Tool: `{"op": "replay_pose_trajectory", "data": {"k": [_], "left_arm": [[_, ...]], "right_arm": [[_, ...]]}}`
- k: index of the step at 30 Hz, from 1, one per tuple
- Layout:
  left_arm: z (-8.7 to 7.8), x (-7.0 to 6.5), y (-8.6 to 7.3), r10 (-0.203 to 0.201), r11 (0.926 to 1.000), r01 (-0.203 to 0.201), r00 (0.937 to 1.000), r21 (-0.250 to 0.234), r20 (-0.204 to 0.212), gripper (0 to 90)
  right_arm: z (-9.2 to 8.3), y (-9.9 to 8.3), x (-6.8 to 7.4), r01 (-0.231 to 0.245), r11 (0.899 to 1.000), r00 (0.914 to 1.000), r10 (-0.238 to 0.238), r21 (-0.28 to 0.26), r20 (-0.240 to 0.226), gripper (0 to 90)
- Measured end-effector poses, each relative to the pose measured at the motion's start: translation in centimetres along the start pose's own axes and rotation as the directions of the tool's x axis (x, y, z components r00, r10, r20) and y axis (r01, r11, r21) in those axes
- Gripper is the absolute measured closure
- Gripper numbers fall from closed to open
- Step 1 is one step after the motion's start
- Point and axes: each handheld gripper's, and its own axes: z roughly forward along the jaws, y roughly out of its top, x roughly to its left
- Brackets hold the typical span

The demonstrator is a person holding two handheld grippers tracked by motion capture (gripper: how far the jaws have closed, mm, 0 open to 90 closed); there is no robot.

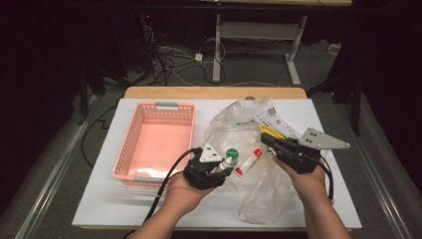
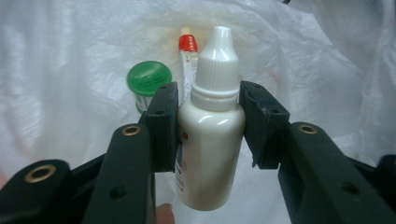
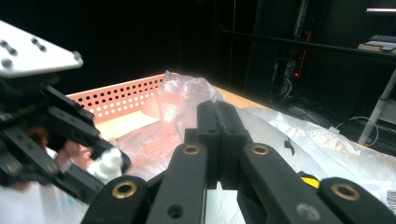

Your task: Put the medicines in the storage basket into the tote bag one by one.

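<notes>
Near the desk's front edge, we note the left hand-held gripper (image 2: 208, 123) clamped on a white dropper bottle (image 2: 210, 135), pads pressing both sides (cap pointing away from the hand). Just beyond lie a green-capped vial (image 2: 148, 83) and a red-capped tube (image 2: 188, 58) on the clear plastic bag (image 1: 259, 189). The right hand-held gripper (image 3: 217, 140) is clenched, pinching the bag. Farther left: the pink basket (image 1: 130, 142).

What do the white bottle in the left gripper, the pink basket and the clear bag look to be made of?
White bottle: glossy plastic, judging by highlights on its smooth body; the ribbed cap looks matte. Pink basket: moulded rigid plastic, with regular perforated walls and grey handles. Clear bag: thin, crinkled translucent plastic film with shiny creases.
</notes>
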Motion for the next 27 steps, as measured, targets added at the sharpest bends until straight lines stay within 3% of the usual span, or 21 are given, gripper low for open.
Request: {"op": "replay_pose_trajectory", "data": {"k": [12, 17, 25, 27], "left_arm": [[6.1, -1.2, 1.1, 0.001, 0.9999, -0.001, 0.9998, 0.014, 0.020, 58.1], [8.5, -1.6, 1.9, 0.002, 1.0000, -0.002, 0.9997, -0.009, 0.024, 58.0], [11.9, -1.9, 2.7, 0.036, 0.9989, -0.035, 0.9992, -0.031, 0.016, 57.9], [12.6, -1.9, 2.8, 0.012, 0.9994, -0.011, 0.9998, -0.032, 0.016, 57.9]], "right_arm": [[-0.1, 0.0, -0.1, -0.001, 1.000, 1.0000, 0.001, -0.005, -0.001, 90.0], [-0.3, 0.0, -0.3, -0.006, 1.000, 1.0000, 0.006, -0.010, 0.004, 90.0], [-0.9, 0.1, -0.9, -0.017, 0.999, 0.9997, 0.018, -0.027, 0.016, 90.0], [-1.1, 0.1, -1.0, -0.022, 0.999, 0.9995, 0.023, -0.030, 0.020, 90.0]]}}
